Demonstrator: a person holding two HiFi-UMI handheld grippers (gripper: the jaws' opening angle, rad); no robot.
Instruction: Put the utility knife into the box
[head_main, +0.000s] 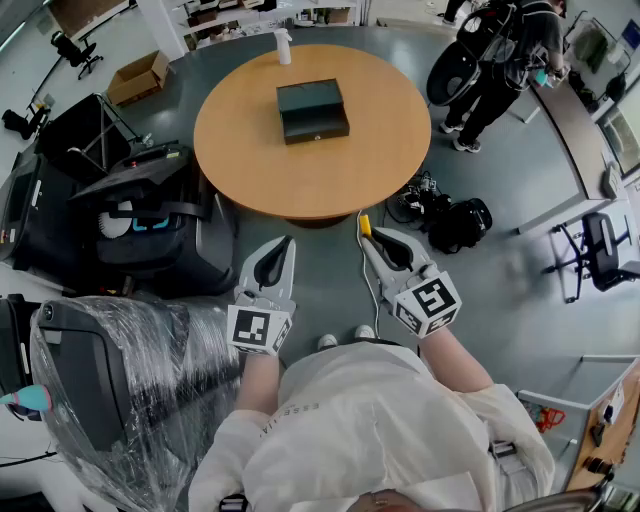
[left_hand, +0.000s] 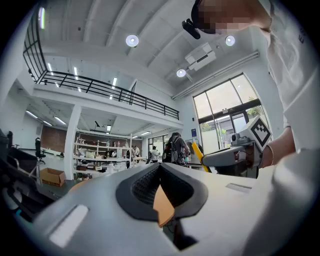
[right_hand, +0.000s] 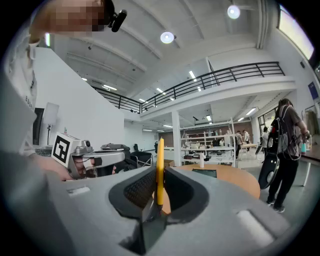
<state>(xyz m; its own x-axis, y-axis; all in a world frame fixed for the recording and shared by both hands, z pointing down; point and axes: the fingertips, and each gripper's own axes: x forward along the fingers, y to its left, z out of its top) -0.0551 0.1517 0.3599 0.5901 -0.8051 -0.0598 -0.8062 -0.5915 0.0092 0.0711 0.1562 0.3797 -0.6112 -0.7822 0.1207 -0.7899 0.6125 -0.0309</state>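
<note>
A dark, closed box (head_main: 312, 110) sits near the middle of the round wooden table (head_main: 250, 150), well ahead of both grippers. My right gripper (head_main: 368, 240) is shut on a yellow utility knife (head_main: 365, 226), which sticks out past its tips. In the right gripper view the knife (right_hand: 160, 170) stands upright between the pads, with the box (right_hand: 205, 173) beyond it on the table (right_hand: 240, 182). My left gripper (head_main: 285, 242) is held beside the right one, shut and empty; in its own view the jaws (left_hand: 160, 167) meet with nothing between them.
A white bottle (head_main: 283, 45) stands at the table's far edge. A black cart (head_main: 150, 220) and plastic-wrapped equipment (head_main: 120, 380) crowd the left. Bags and cables (head_main: 440, 215) lie on the floor right of the table. A person with a backpack (head_main: 500, 60) stands far right.
</note>
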